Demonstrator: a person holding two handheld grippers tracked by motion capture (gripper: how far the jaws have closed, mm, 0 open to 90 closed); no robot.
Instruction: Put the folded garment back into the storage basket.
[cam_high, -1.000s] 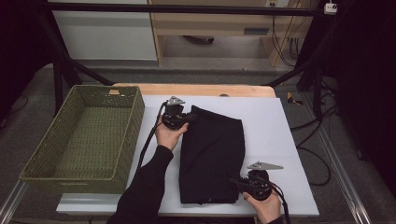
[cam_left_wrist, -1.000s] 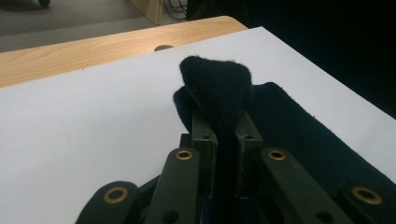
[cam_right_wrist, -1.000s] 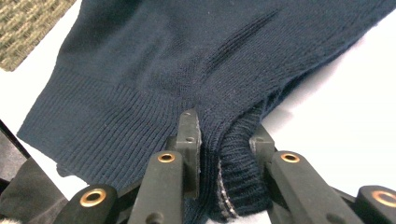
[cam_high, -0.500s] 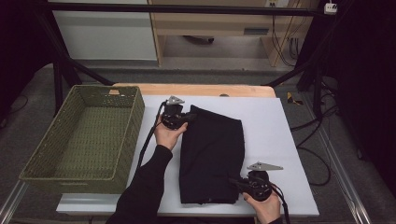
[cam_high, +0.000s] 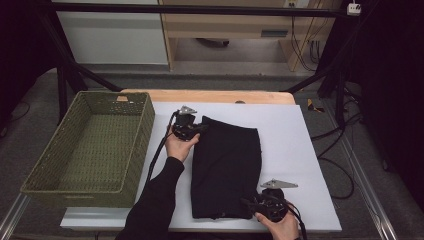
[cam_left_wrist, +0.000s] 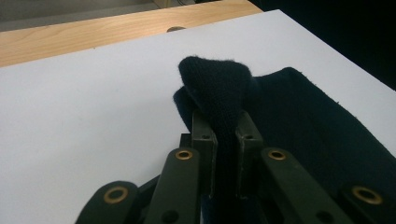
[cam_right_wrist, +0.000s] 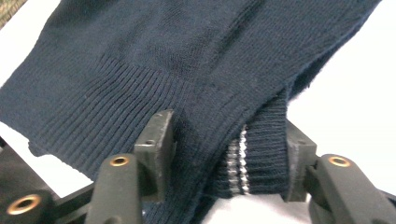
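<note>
Dark navy knit sweater (cam_high: 226, 170), folded into a long rectangle, lies flat on the white table top (cam_high: 295, 150), just right of the woven green basket (cam_high: 85, 145). Ribbed hem at the near end; a cuff with pale stripes (cam_right_wrist: 237, 163) folded in at that end.

Your left gripper (cam_high: 192, 131) is at the sweater's far left corner. In the left gripper view the jaws are clenched on a pinch of knit, which bunches up in a small peak (cam_left_wrist: 217, 88) above them. Your left hand (cam_high: 179, 145) lies on the table beside the fabric.

Your right gripper (cam_high: 252, 205) is at the near right corner, by the table's front edge. In the right gripper view the jaws stand wide, one on each side of the ribbed hem and striped cuff; fabric sits between them, not squeezed.

Bare wooden strip (cam_high: 210, 96) runs along the table's far edge.
</note>
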